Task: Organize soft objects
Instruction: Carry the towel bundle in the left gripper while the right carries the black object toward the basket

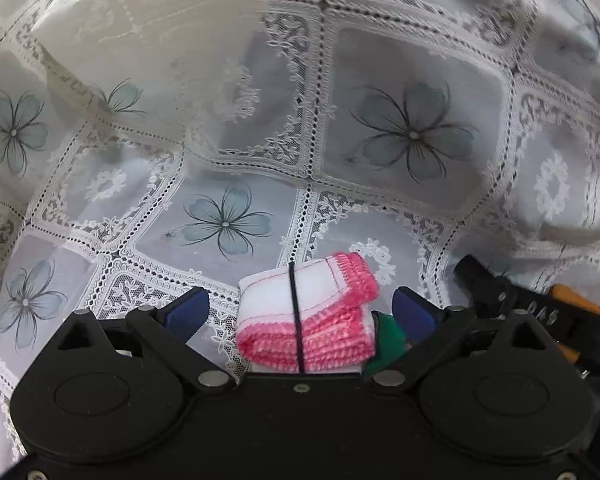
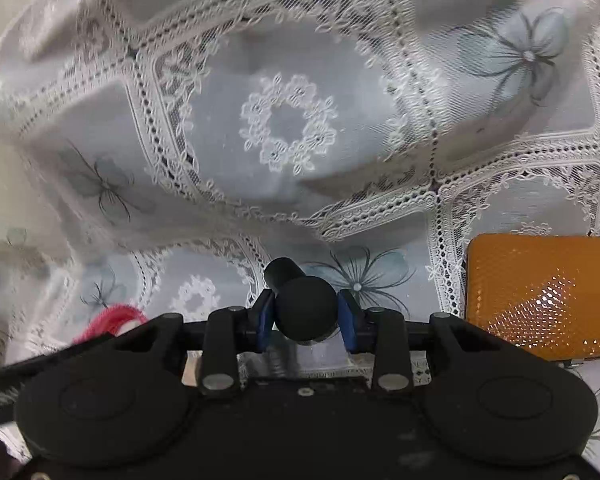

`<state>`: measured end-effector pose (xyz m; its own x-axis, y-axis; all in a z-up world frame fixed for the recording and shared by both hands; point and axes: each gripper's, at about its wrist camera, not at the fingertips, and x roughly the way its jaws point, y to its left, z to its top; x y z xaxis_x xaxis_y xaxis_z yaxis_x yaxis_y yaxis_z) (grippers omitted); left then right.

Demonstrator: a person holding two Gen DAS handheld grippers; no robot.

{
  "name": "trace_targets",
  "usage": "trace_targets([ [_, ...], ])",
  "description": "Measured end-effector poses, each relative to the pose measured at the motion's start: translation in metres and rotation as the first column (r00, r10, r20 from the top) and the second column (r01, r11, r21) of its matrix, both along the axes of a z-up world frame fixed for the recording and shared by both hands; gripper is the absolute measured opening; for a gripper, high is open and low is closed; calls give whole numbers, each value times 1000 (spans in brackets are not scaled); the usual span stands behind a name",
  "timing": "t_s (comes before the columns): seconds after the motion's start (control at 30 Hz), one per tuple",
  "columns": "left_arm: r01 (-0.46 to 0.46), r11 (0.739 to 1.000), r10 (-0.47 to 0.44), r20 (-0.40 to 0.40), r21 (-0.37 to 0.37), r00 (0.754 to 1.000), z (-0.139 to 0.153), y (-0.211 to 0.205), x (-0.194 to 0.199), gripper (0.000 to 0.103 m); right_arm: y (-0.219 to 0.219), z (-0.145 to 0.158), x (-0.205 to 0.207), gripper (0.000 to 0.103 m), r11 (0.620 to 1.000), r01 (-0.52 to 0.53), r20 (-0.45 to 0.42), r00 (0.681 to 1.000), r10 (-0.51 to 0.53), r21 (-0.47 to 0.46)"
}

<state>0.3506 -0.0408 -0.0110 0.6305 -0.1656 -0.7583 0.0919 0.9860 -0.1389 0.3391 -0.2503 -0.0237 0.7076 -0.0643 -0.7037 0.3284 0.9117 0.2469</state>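
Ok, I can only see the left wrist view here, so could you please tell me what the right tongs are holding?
Observer: The right tongs are shut on a black knob, rounded at the near end.
Operator: Thank you. Is there any container near them?
Observer: Yes, an orange mesh box sits on the tablecloth to their right.
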Motion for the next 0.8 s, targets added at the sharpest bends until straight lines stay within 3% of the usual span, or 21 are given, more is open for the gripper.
trace_targets([
  [0.2,24,999,-23,20,-42,1000,-3,3,-1,90,-2,1,-13,33,1000,9,78,997,-12,28],
  [0.37,23,999,-22,32,-45,999,-10,5,-2,68,-5,4,-20,33,999,12,104,994,-17,43],
  [0.6,14,997,-8,82,-72,997,-6,10,-8,65,-4,11,-24,33,1000,22,107,994,-24,21],
  [0.8,10,996,5,157,-93,988,21,18,-25,65,-3,10,-23,33,1000,20,104,994,-22,17],
])
